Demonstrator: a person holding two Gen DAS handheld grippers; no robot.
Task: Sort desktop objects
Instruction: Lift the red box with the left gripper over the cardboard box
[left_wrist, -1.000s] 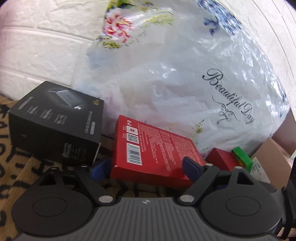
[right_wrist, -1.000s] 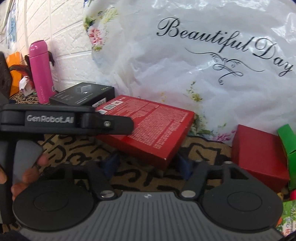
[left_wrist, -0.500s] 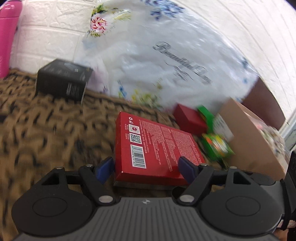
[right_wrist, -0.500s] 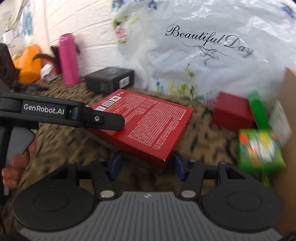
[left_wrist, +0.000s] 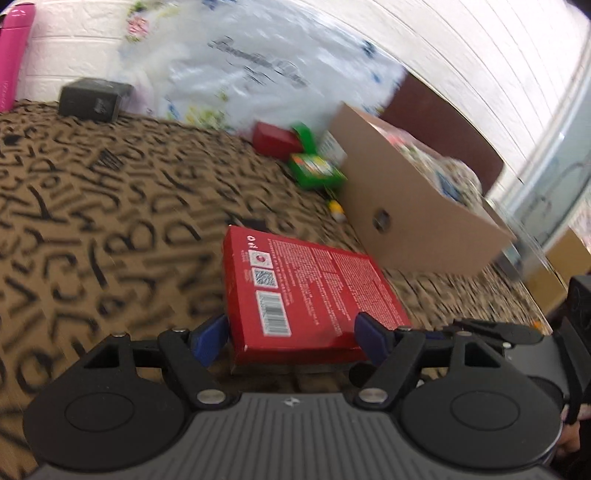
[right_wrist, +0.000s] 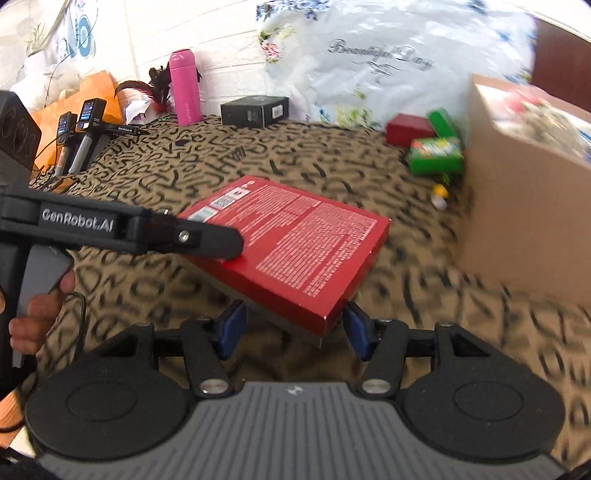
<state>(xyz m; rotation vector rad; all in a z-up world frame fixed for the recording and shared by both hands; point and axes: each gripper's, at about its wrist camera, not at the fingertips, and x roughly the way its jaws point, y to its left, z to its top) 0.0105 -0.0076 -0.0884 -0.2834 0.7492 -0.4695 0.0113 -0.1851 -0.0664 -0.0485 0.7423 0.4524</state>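
Both grippers carry the flat red box (left_wrist: 306, 291) above the patterned cloth (left_wrist: 92, 206). Left gripper (left_wrist: 291, 334) clamps one short end w/ both pads; right gripper (right_wrist: 293, 326) grips a corner. Cardboard box (right_wrist: 517, 206) sits near, to the right.

Bag lettering (left_wrist: 258, 72) blurred; cardboard box (right_wrist: 524, 184) contents smeared.

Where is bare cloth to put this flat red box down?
Widest bare cloth lies between the black box, the pink bottle and the held flat red box. Crowded: beside the cardboard box, with green boxes and small red box.
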